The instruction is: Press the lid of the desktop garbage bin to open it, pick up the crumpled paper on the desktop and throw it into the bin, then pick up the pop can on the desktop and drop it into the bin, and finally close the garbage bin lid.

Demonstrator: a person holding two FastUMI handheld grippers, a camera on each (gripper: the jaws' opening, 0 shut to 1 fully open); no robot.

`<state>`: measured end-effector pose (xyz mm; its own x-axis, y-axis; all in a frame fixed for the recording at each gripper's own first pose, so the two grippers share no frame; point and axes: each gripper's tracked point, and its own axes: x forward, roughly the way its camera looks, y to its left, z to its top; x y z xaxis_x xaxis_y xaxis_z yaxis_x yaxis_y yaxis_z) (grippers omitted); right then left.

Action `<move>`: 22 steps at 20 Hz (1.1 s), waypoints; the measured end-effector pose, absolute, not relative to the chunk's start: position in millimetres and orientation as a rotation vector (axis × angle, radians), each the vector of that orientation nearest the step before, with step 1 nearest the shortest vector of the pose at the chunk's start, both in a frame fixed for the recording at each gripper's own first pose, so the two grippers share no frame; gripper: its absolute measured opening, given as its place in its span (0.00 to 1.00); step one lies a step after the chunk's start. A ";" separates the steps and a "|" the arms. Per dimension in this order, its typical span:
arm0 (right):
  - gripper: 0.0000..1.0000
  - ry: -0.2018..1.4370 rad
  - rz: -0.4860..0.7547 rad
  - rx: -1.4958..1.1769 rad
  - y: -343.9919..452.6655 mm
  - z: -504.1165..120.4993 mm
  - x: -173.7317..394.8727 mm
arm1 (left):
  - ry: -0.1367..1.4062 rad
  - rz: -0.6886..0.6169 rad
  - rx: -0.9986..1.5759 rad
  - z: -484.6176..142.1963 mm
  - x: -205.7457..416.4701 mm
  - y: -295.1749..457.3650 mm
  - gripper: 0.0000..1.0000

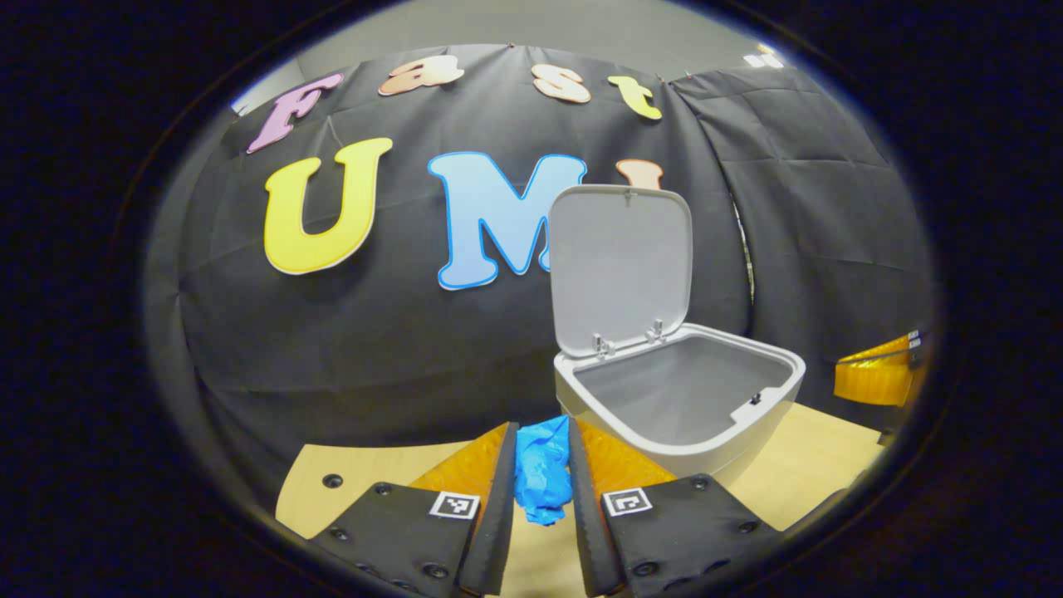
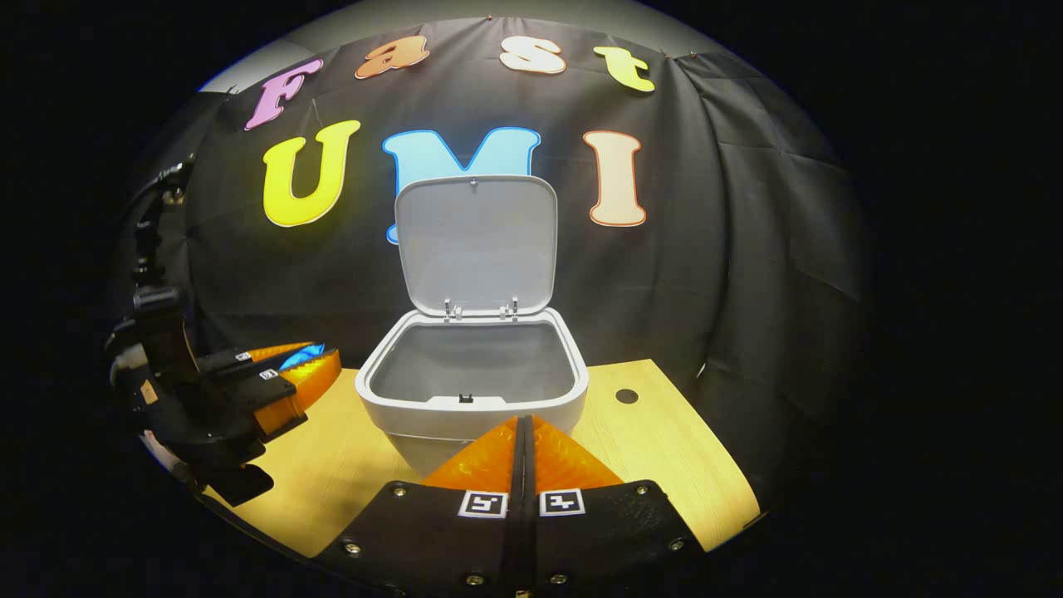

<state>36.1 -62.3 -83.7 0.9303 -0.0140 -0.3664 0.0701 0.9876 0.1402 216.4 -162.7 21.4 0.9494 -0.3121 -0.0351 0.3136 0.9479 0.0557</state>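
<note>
At the bottom centre of the left gripper view, the left gripper point(image 1: 541, 473) is clenched on blue crumpled paper point(image 1: 541, 472), held above the wooden desk point(image 1: 357, 477). Just beyond, right of centre, the white bin point(image 1: 681, 399) stands with its lid point(image 1: 619, 266) upright. Best carry the paper over the bin's mouth before letting go. In the right gripper view, the right gripper point(image 2: 523, 432) is closed and empty at bottom centre.

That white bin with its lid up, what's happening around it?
A person is tidying a desk with two handheld grippers. The bin stands open, its lid upright. The left gripper is shut on a blue crumpled paper beside the bin, not yet dropped in. The right gripper is shut and empty, facing the bin.
</note>
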 end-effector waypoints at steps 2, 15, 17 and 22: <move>0.00 0.378 -0.040 0.149 -61.0 -87.2 32.8 | 0.006 -0.344 0.054 32.9 215.4 -174.8 0.48; 0.00 0.421 -0.048 0.157 -59.9 -96.6 26.0 | -0.036 -0.434 0.046 56.3 219.5 -244.2 0.48; 0.00 0.424 -0.043 0.158 -59.5 -96.8 25.2 | -0.035 -0.449 0.039 56.1 218.5 -248.9 0.57; 0.00 0.431 -0.023 0.153 -55.0 -104.9 23.6 | -0.038 -0.446 0.032 56.0 219.8 -247.4 0.57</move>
